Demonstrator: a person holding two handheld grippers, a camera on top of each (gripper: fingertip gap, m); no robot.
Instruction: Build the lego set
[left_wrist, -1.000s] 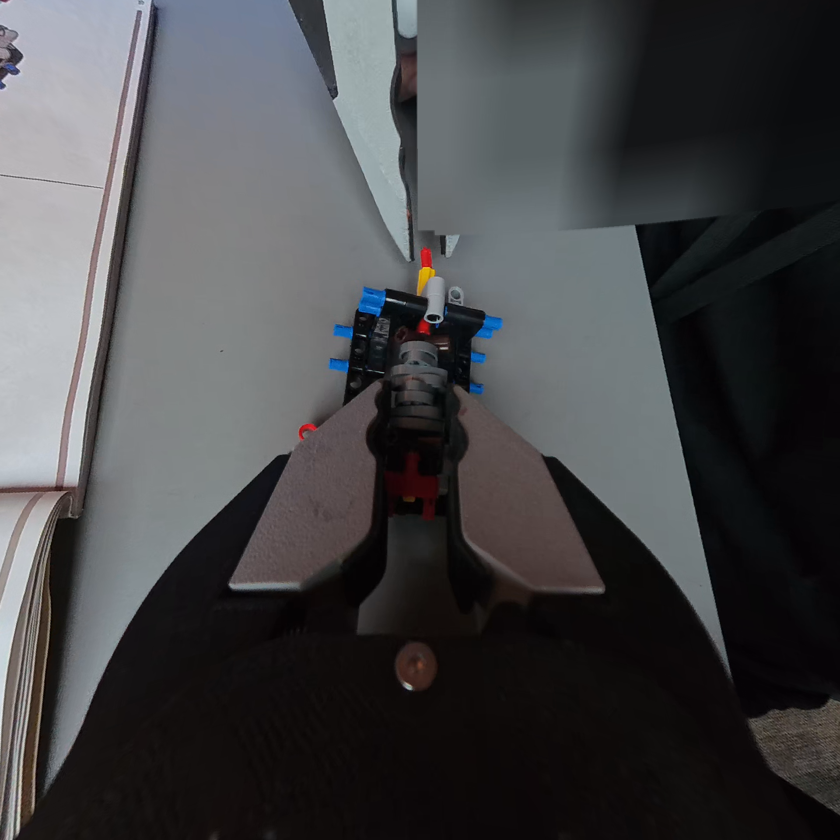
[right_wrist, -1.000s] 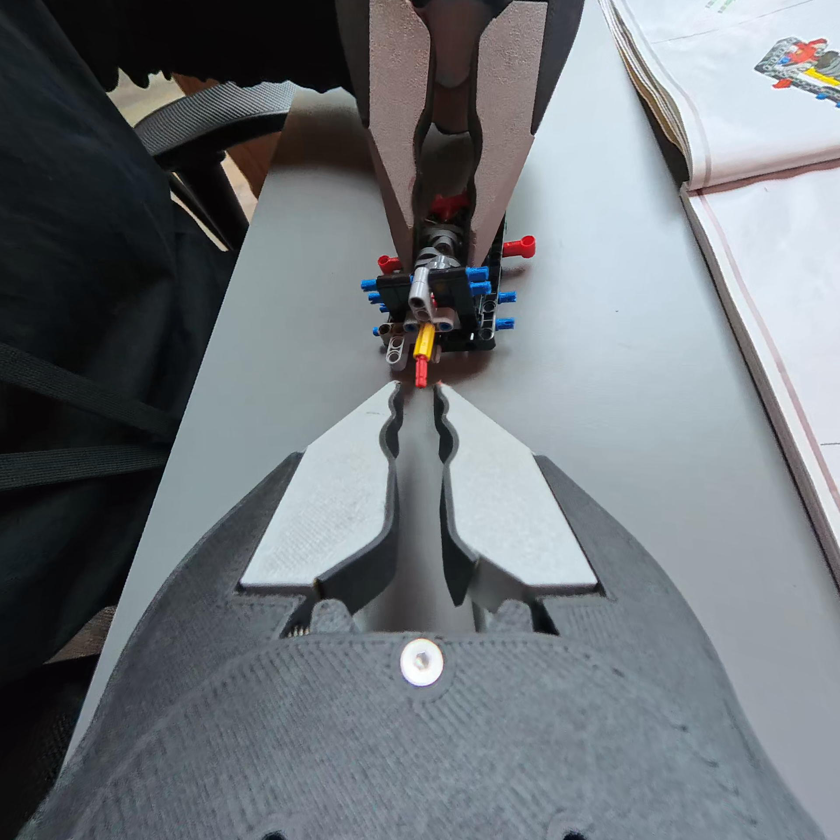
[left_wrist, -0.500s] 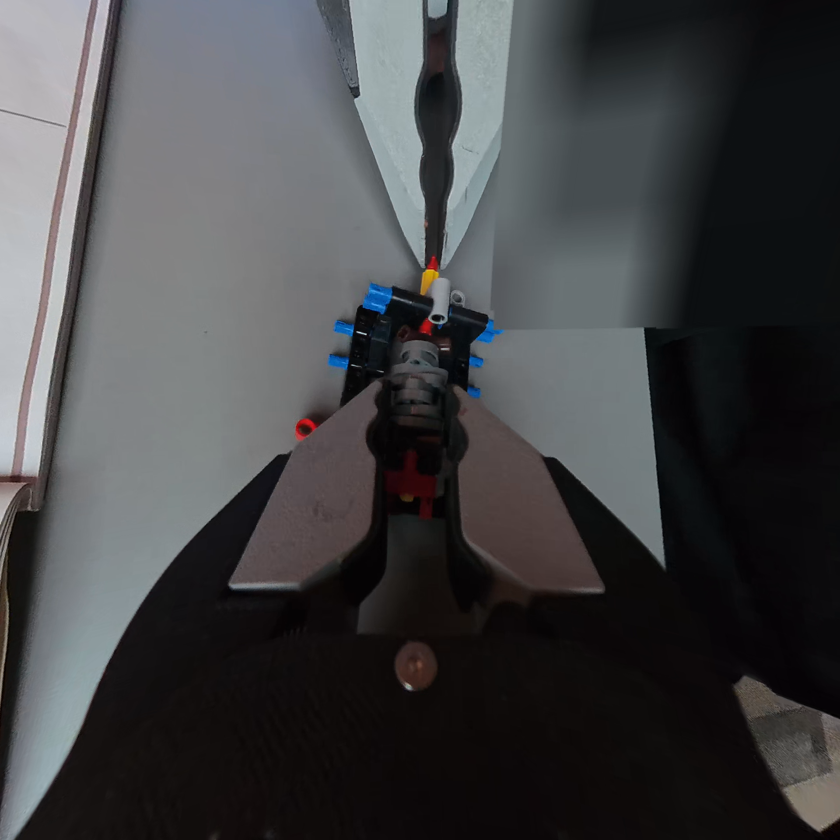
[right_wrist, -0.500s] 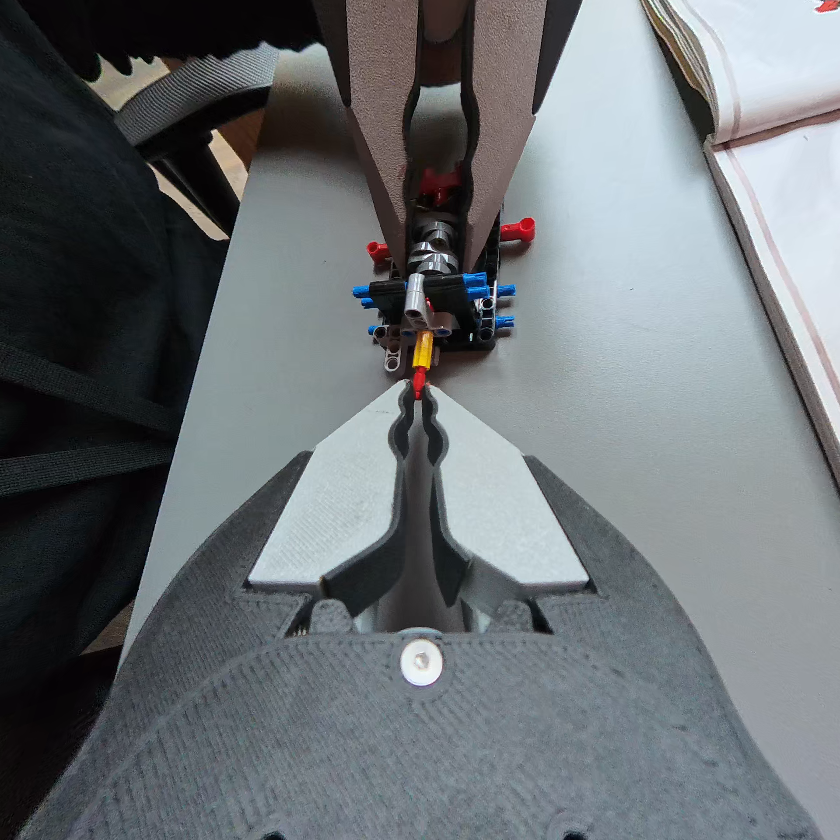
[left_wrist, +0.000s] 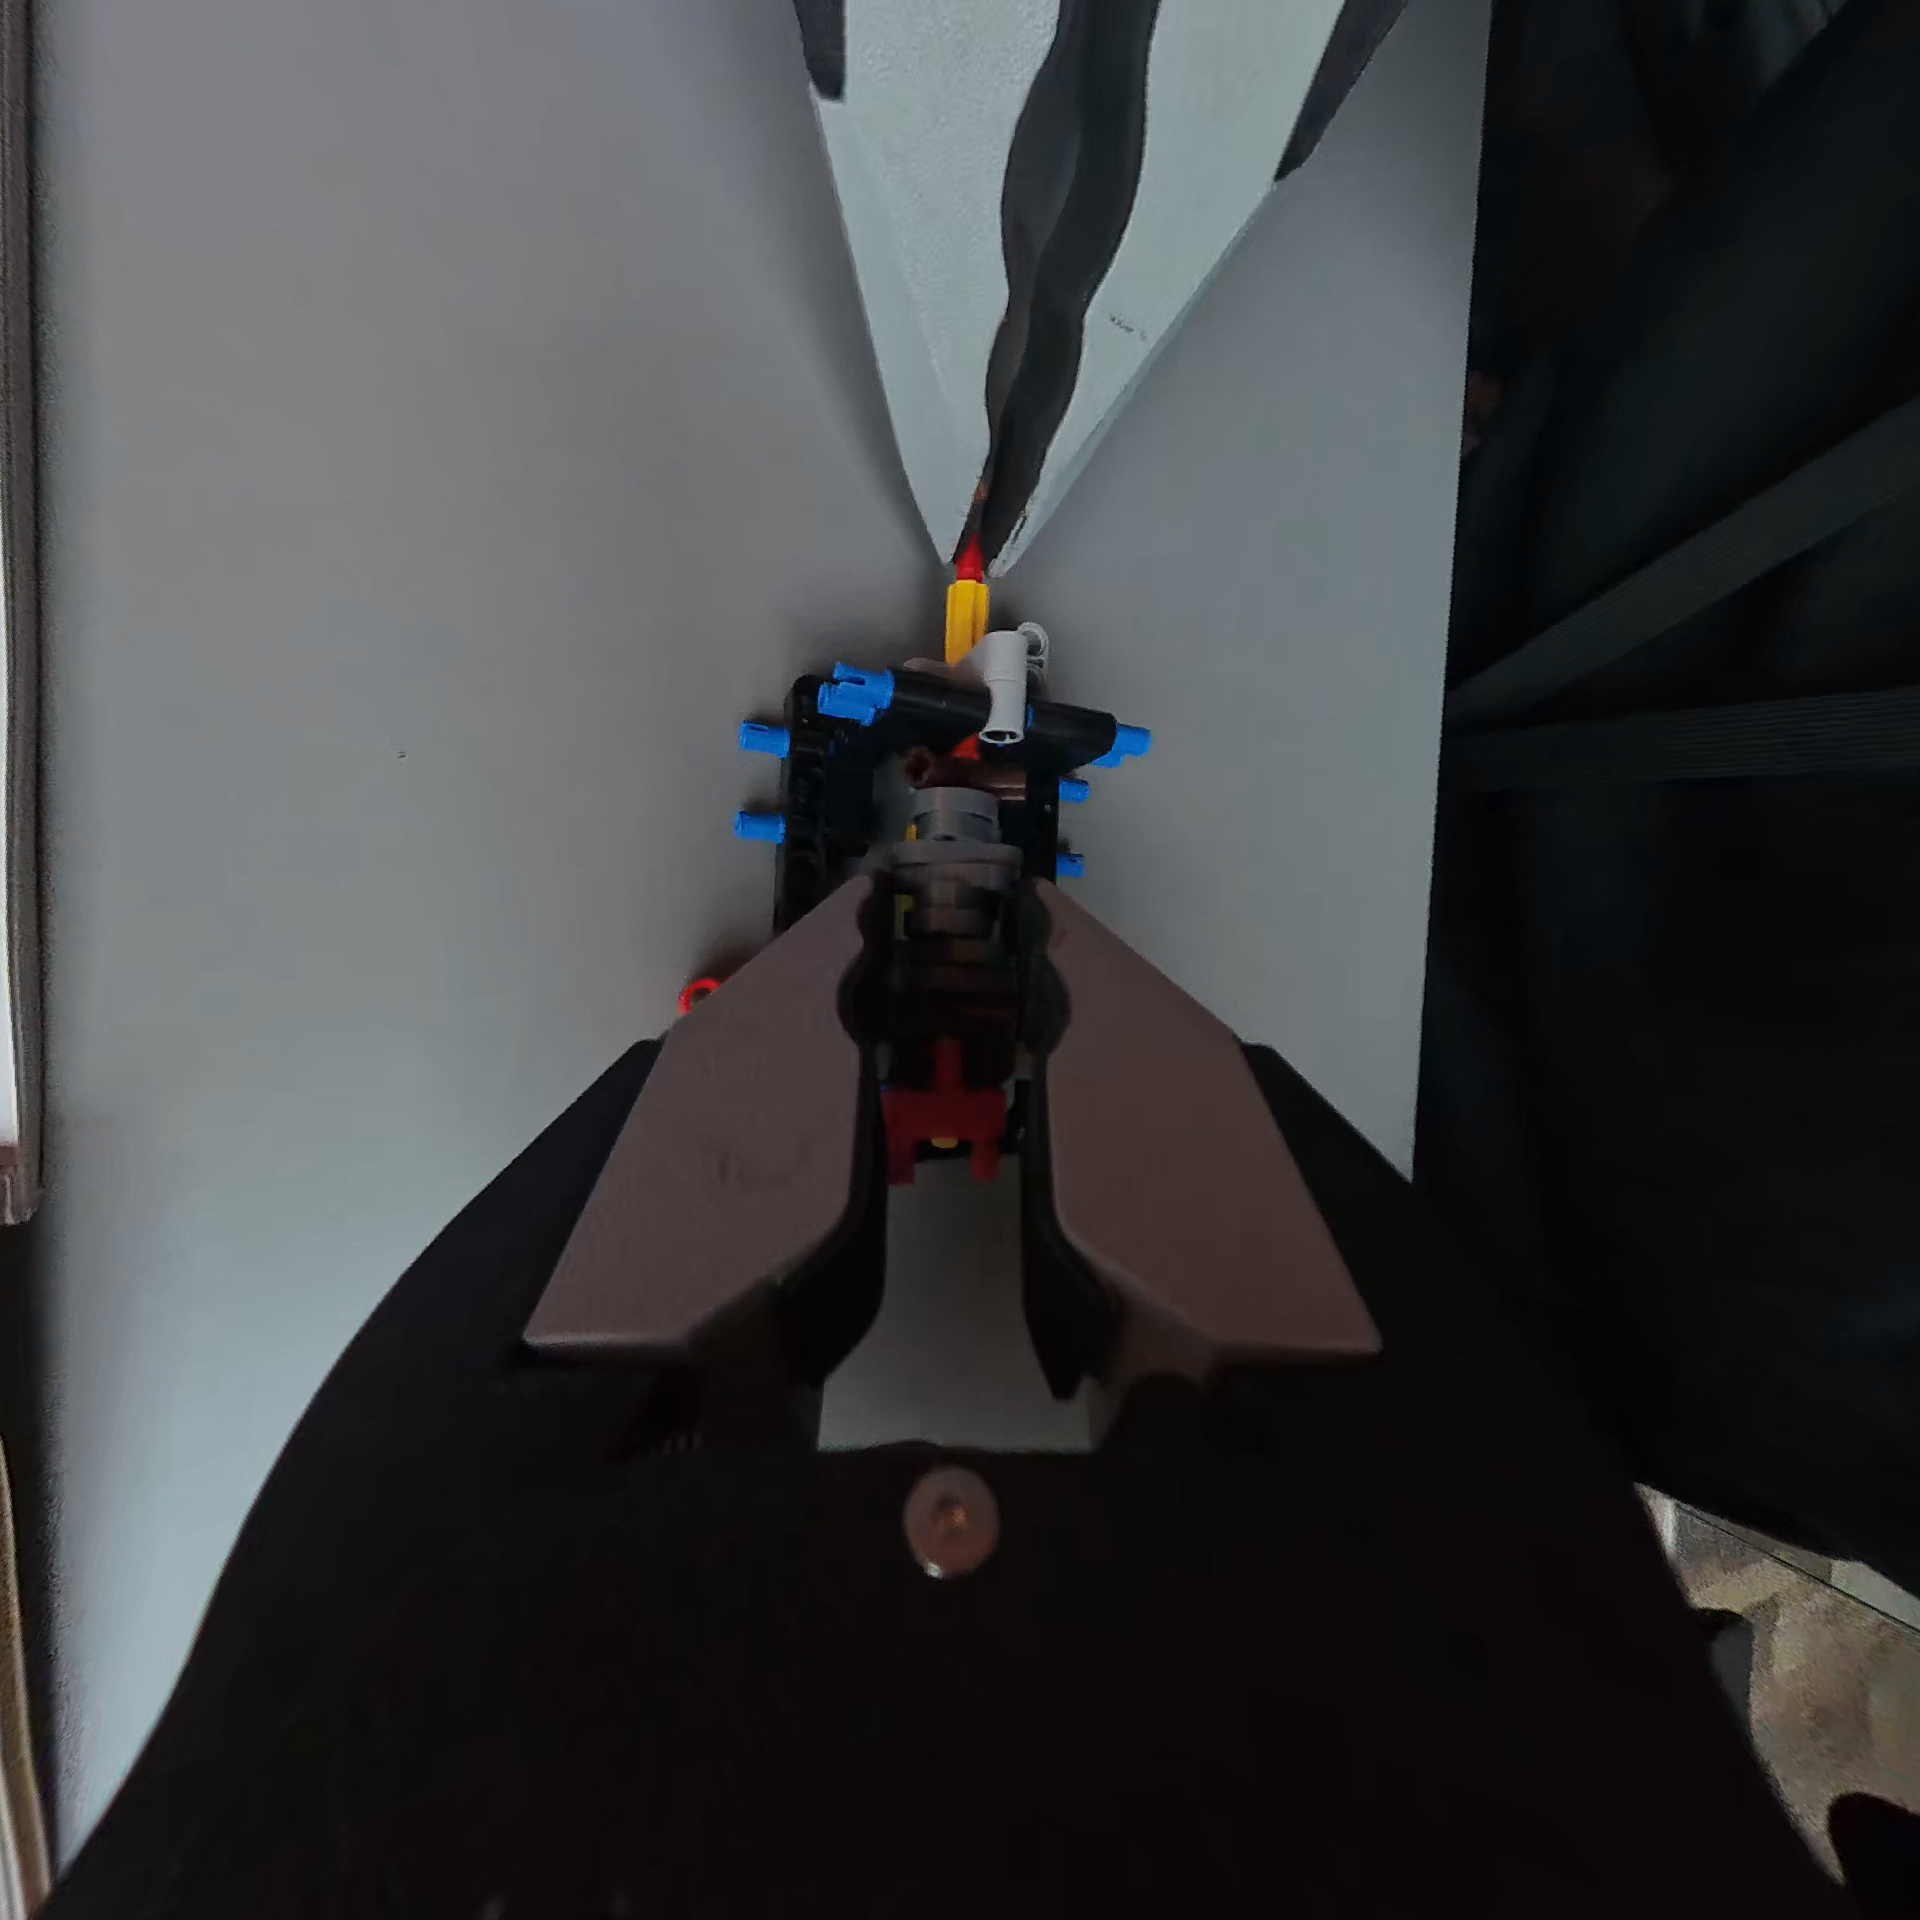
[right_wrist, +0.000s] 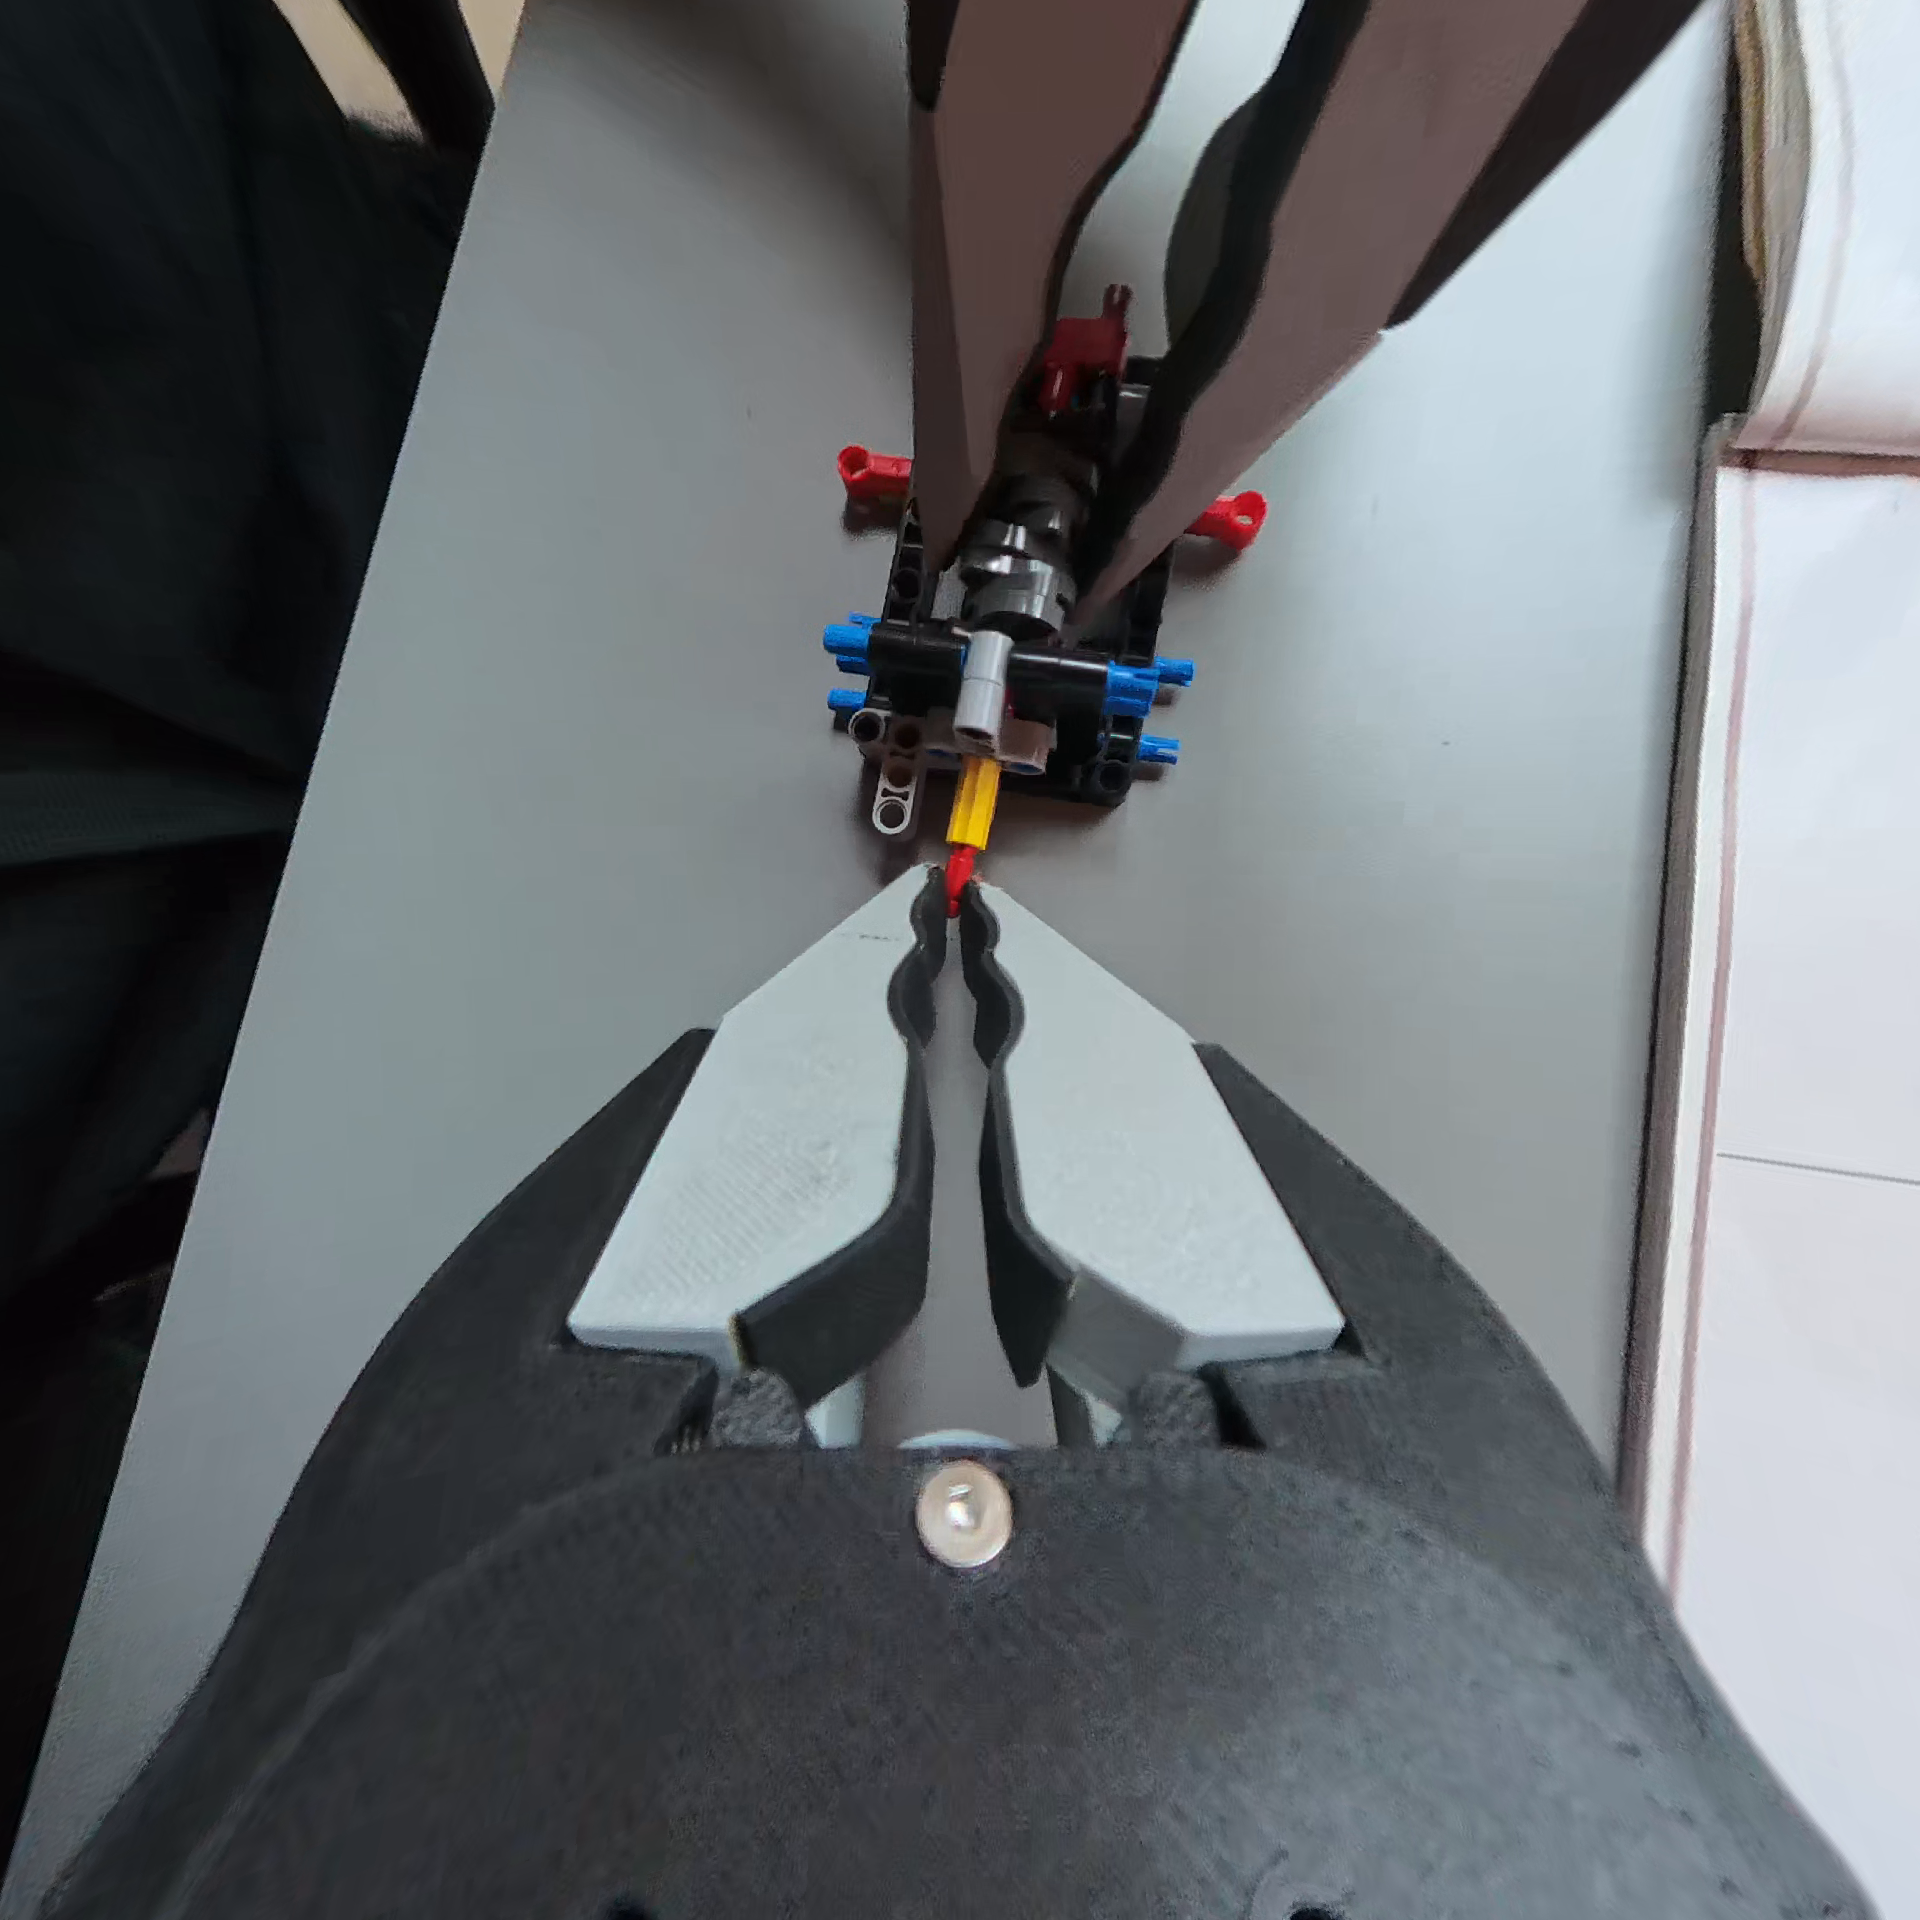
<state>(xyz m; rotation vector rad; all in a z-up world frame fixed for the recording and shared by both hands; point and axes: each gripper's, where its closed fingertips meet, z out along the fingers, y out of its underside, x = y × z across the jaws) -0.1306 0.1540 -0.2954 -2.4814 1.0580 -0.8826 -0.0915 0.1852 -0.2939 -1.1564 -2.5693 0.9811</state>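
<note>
A small lego assembly (left_wrist: 935, 769) with a black frame, blue pins, a grey gear stack and a red block sits on the grey table; it also shows in the right wrist view (right_wrist: 1013, 675). My left gripper (left_wrist: 951, 899) is shut on the assembly's grey gear stack (left_wrist: 951, 831). A red axle (right_wrist: 961, 873) with a yellow sleeve (right_wrist: 974, 812) sticks out of the assembly's far side. My right gripper (right_wrist: 954, 888) is shut on the tip of that red axle. The right gripper also shows in the left wrist view (left_wrist: 977, 556), opposite mine.
An open instruction booklet (right_wrist: 1829, 727) lies along the table's right side in the right wrist view. The table edge (right_wrist: 395, 520) runs on the left there, with a dark-clothed person beyond. A small light grey beam (right_wrist: 896, 795) hangs off the assembly's front. Spacing between my two grippers at the tips: around 6 cm.
My right gripper moved forward and closed on the tip of the red axle. My left gripper kept its hold on the assembly; both views shifted slightly.
</note>
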